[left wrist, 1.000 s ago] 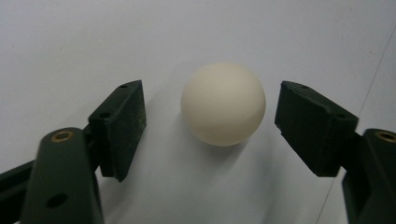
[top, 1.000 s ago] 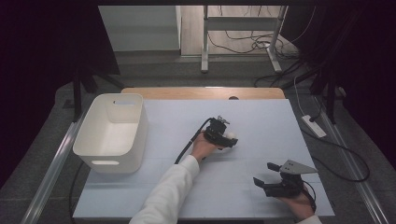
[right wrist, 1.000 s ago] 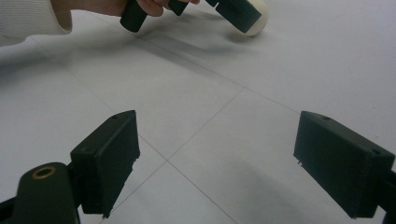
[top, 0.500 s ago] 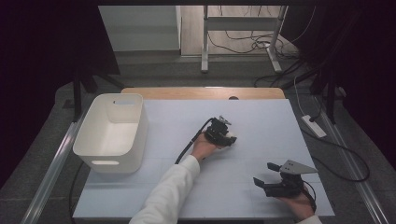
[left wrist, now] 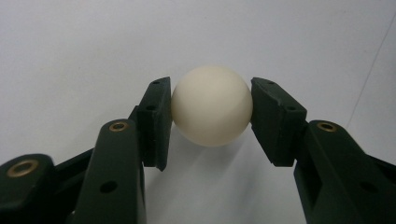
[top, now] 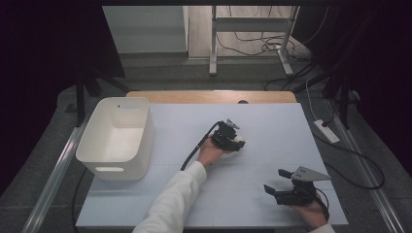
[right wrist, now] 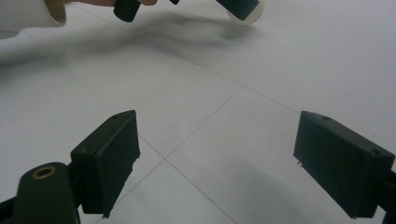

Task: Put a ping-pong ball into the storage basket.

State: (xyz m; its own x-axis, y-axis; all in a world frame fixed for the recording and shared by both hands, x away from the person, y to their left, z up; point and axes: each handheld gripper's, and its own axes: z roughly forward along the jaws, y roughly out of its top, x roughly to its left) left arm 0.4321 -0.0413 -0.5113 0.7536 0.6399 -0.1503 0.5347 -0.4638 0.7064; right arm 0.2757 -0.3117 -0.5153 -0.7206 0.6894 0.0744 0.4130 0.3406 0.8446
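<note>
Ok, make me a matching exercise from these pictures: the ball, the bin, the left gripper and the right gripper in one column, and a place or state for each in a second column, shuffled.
Column one:
1. ball
2. bin
3. left gripper
4. right gripper

Column two:
A. open, with nothing between its jaws
B. white, empty, at the left side of the table
C. shut on a round thing
D. cream, pressed between two black pads

Pairs: 1-D, 2-B, 3-C, 4-A
</note>
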